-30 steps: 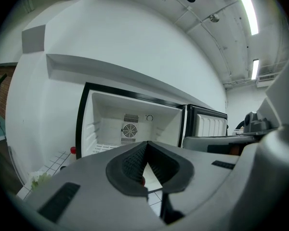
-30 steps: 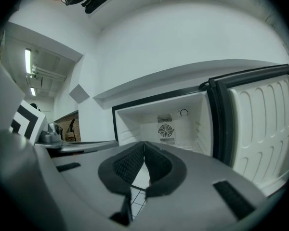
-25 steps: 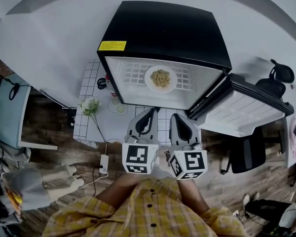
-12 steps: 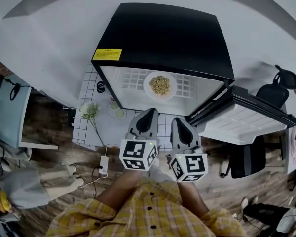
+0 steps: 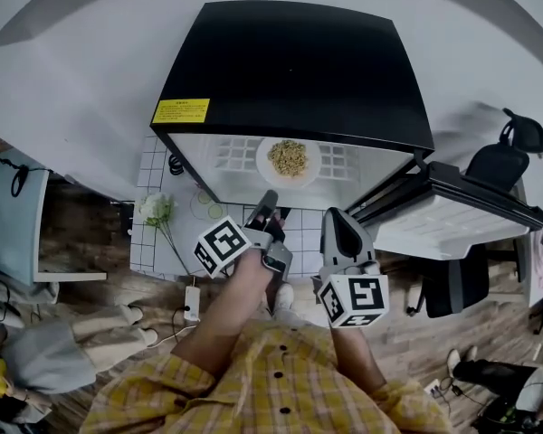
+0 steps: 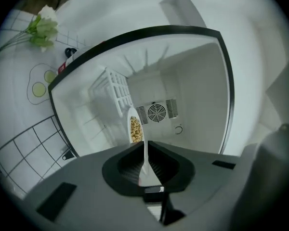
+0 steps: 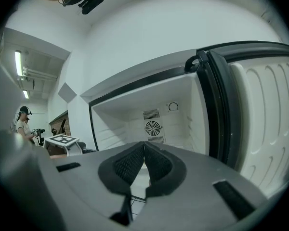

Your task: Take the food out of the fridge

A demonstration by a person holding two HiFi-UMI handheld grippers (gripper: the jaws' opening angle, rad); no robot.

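Note:
A white plate of yellowish food (image 5: 289, 158) rests on the wire shelf (image 5: 231, 152) inside the open black fridge (image 5: 290, 61). In the left gripper view the plate of food (image 6: 134, 128) shows edge-on, just beyond the jaw tips. My left gripper (image 5: 269, 199) is rolled onto its side at the fridge's lower edge; its tips meet, with only a thin bright sliver behind them and nothing held. My right gripper (image 5: 338, 221) hangs upright, shut and empty, before the opening's right side. It faces the fridge's back wall fan (image 7: 151, 127).
The fridge door (image 5: 452, 211) stands swung open at the right, close to my right gripper. A tiled tabletop (image 5: 158, 238) with a flower (image 5: 156, 208) lies left of the fridge. An office chair (image 5: 505, 156) sits at far right. A person (image 7: 24, 122) stands far off.
My left gripper has rolled about a quarter turn and moved forward toward the fridge opening. The right gripper has barely shifted.

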